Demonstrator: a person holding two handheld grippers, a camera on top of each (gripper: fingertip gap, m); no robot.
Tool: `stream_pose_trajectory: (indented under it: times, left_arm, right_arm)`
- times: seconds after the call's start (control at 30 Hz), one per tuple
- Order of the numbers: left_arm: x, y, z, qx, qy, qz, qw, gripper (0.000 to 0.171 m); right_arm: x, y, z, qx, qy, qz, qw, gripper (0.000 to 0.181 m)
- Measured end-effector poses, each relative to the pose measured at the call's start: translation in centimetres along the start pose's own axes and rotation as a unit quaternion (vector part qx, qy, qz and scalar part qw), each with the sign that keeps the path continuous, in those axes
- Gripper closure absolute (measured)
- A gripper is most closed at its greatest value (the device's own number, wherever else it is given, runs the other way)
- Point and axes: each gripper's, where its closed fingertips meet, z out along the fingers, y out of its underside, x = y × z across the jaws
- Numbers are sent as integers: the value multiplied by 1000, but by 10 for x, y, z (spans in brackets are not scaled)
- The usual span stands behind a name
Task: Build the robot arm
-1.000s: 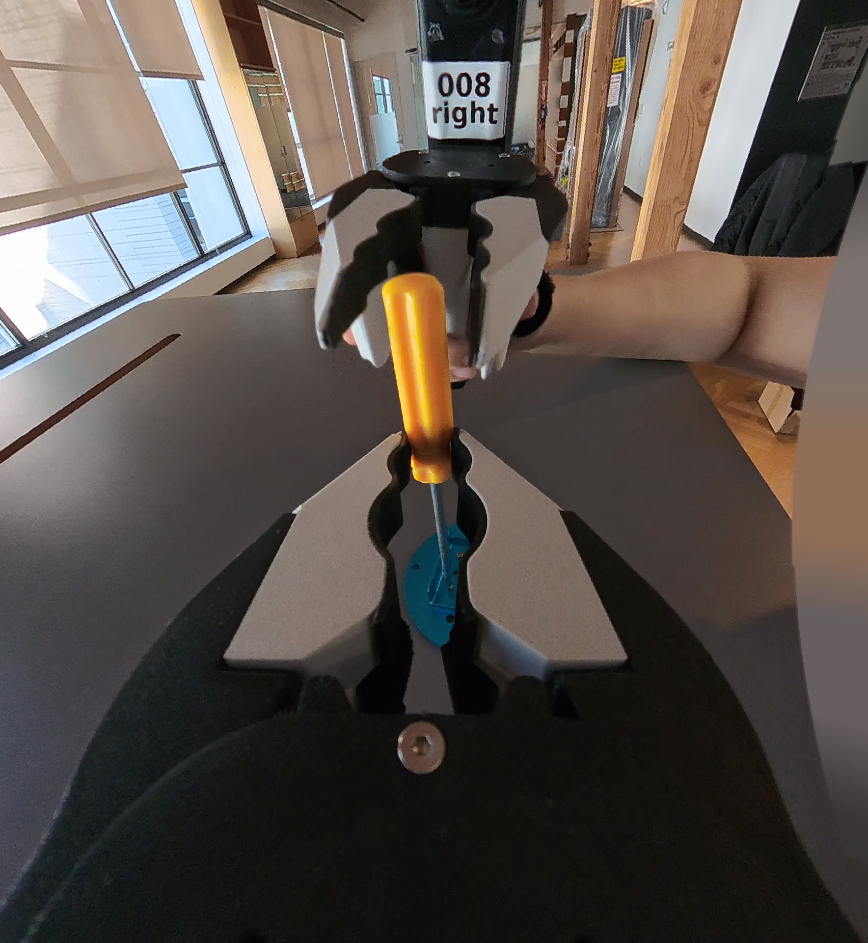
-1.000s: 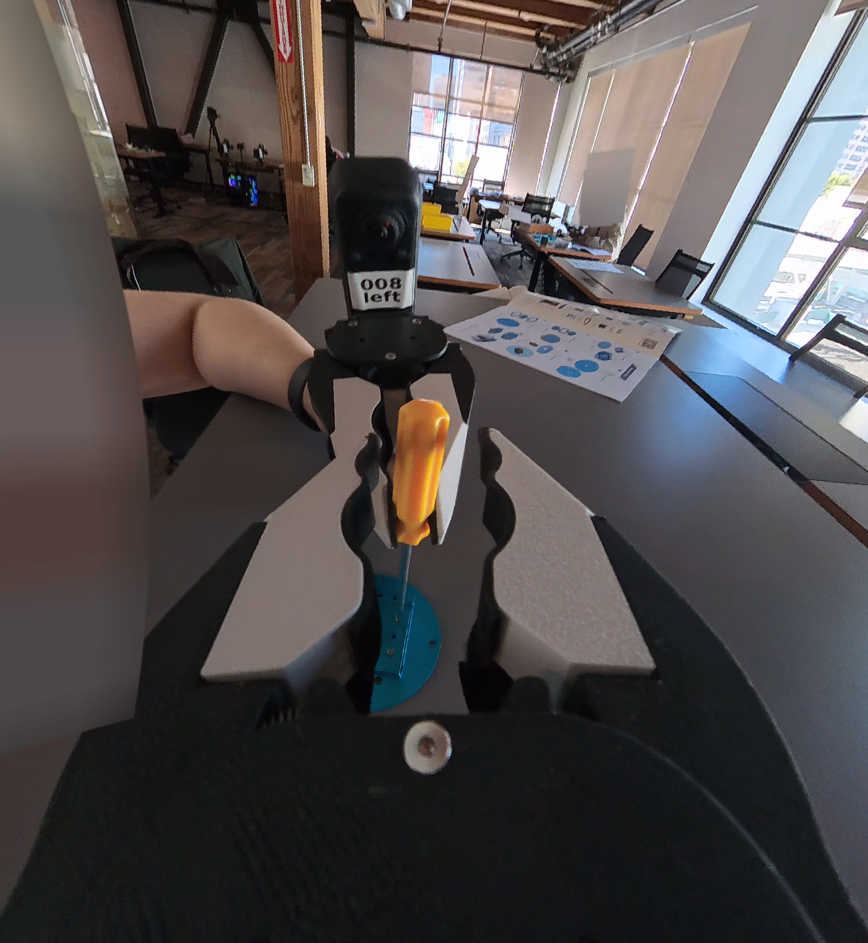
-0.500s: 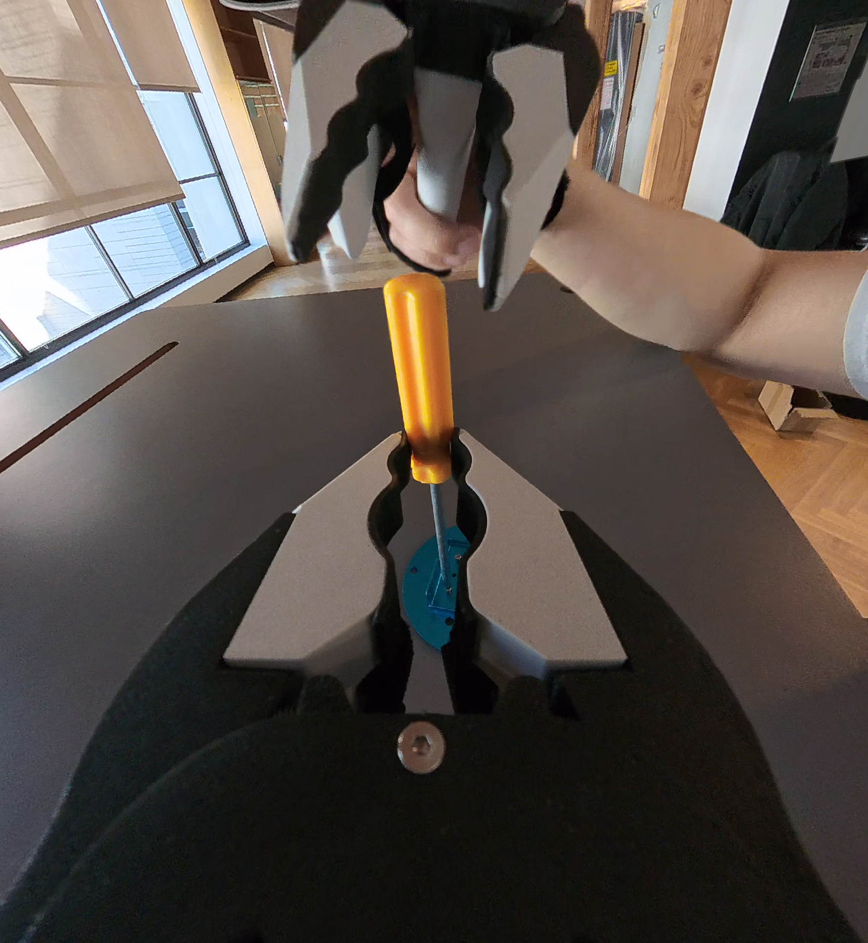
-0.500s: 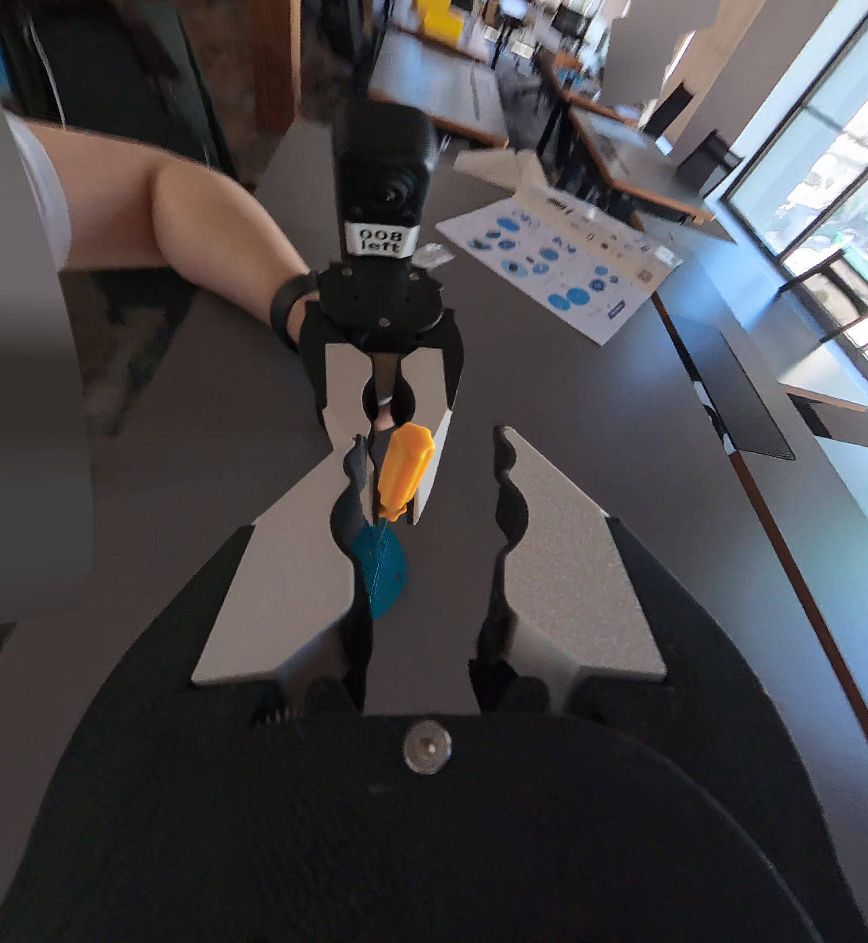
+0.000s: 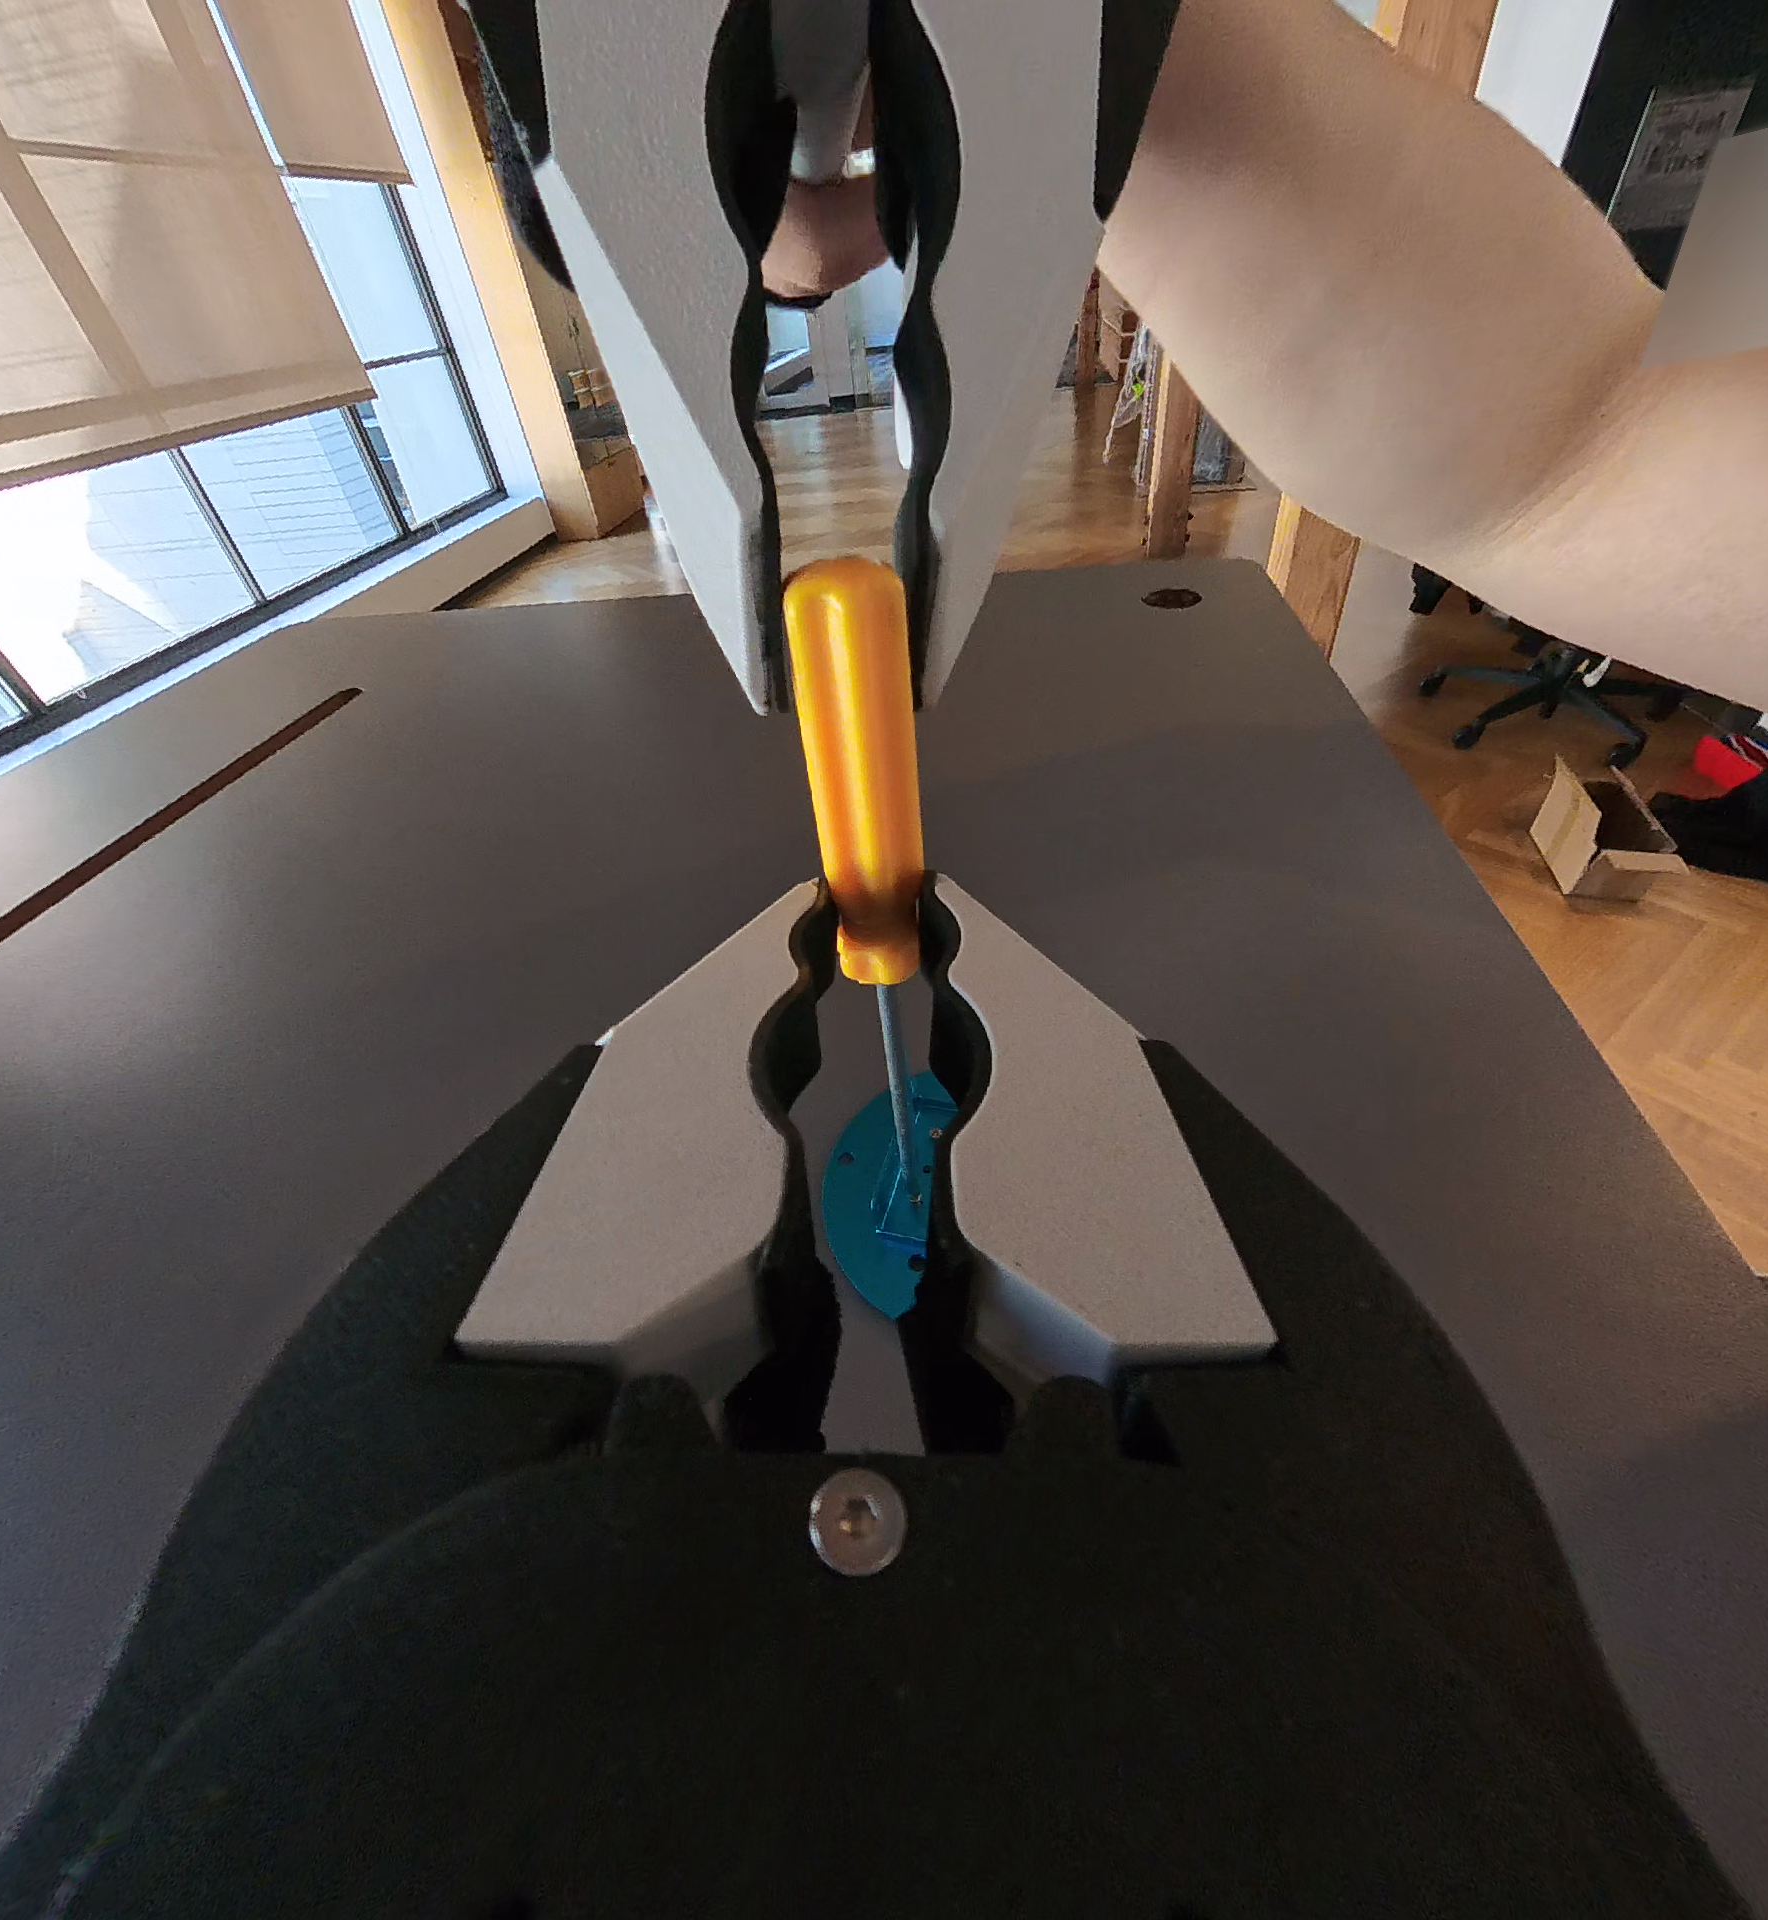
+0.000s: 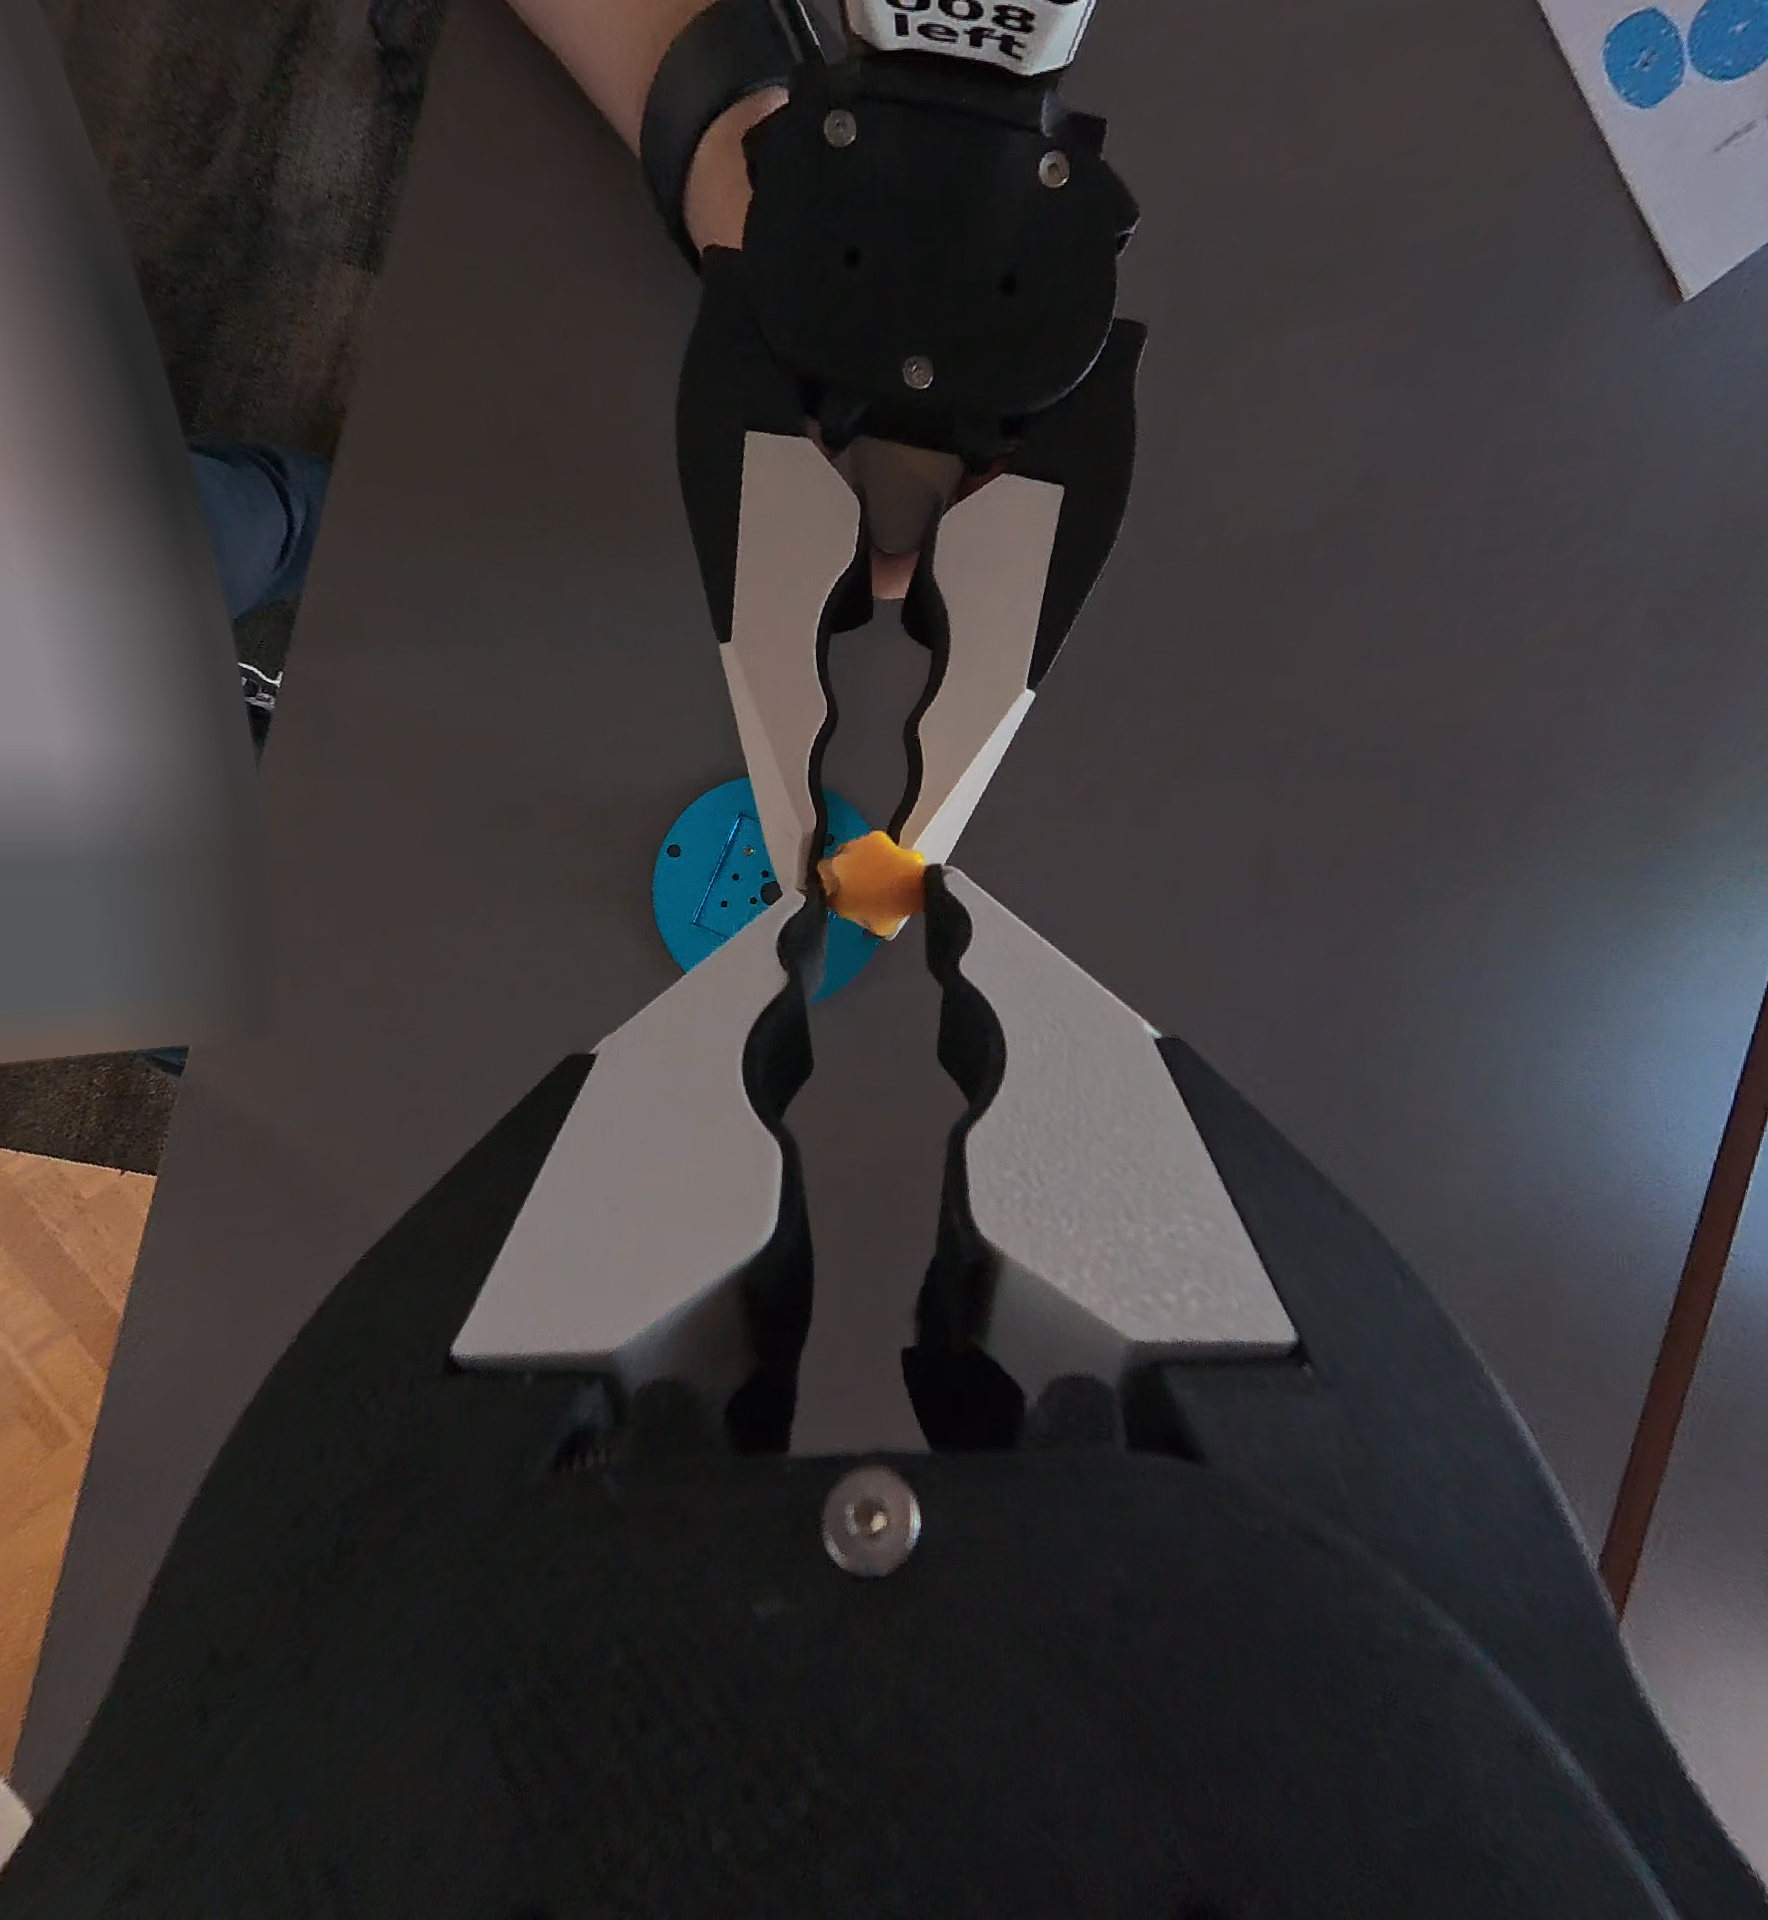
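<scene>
Left gripper (image 5: 875, 904): narrow, clamped on the lower end of the handle of an orange screwdriver (image 5: 854, 748), just above the metal shaft. Fingers level with the table (image 5: 340, 935), pointing across it.

Far left of left wrist view: window (image 5: 184, 520) with blinds partly down, a long dark slot in the tabletop below it.

Screwdriver: stands nearly upright, leaning slightly towards the left gripper's camera at the bottom. Thin shaft runs down between the left fingers. Tip rests on a raised rectangular block in the middle of a blue disc (image 5: 859, 1205).

Blue disc: lies flat on the dark grey table, directly under the tool, dotted with small holes. Seen from above in right wrist view, sits a little left of the handle, partly covered by both pairs of fingers.

Right gripper (image 6: 872, 894): comes down from above, pointing at the tabletop, tips astride the top end of the orange handle. Narrow; black pads (image 6: 795, 935) meet the handle on both sides in right wrist view. In left wrist view, tips overlap only the topmost part of the handle, well above the left gripper's hold.

Bare forearm (image 5: 1379, 343): reaches in from upper right behind the right gripper.

Right side: printed sheet (image 6: 1711, 135) with blue circles at the far table corner; on the wood floor beyond the table edge, an office chair (image 5: 1545, 696) and an open cardboard box (image 5: 1597, 836)
</scene>
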Motion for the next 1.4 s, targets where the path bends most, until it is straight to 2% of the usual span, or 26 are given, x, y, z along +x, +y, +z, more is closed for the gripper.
stream_pose_trajectory:
  times: [0.27, 0.43, 0.53, 0.6, 0.67, 0.73, 0.83, 0.97, 1.1, 1.4]
  left_arm:
    - [2, 0, 0, -5, 0, 21, 1000, 157]
    - [-1, 0, -1, -4, -5, 11, 1000, 156]
    - [0, 0, 0, -5, -3, 9, 1000, 157]
    - [0, 0, 0, -5, 2, 5, 1000, 157]
    - [1, 0, 0, -5, 4, 5, 1000, 157]
    - [2, 0, 0, -6, 4, 8, 1000, 157]
    - [3, 0, 1, -7, 7, 9, 1000, 157]
    - [2, 0, 0, -6, 8, 5, 1000, 157]
    - [2, 0, 1, -7, 6, 8, 1000, 157]
    - [0, 1, 0, -5, 1, 3, 1000, 157]
  right_arm:
    - [-4, 1, 0, -32, 5, 73, 997, 164]
    - [1, -1, 3, -55, 16, 144, 988, 165]
    - [0, 1, 2, -76, 26, 158, 984, 165]
    - [-1, 1, 2, -86, 34, 122, 988, 164]
    - [5, 1, 0, -96, 66, 36, 992, 149]
    - [-1, 1, -1, -108, 54, -26, 992, 153]
    - [-4, -4, -3, -104, 32, -40, 993, 162]
    - [-3, -3, -2, -121, 13, -17, 992, 163]
    - [-4, -2, -2, -140, 4, 42, 989, 164]
    - [0, 3, -3, -181, 43, 205, 961, 164]
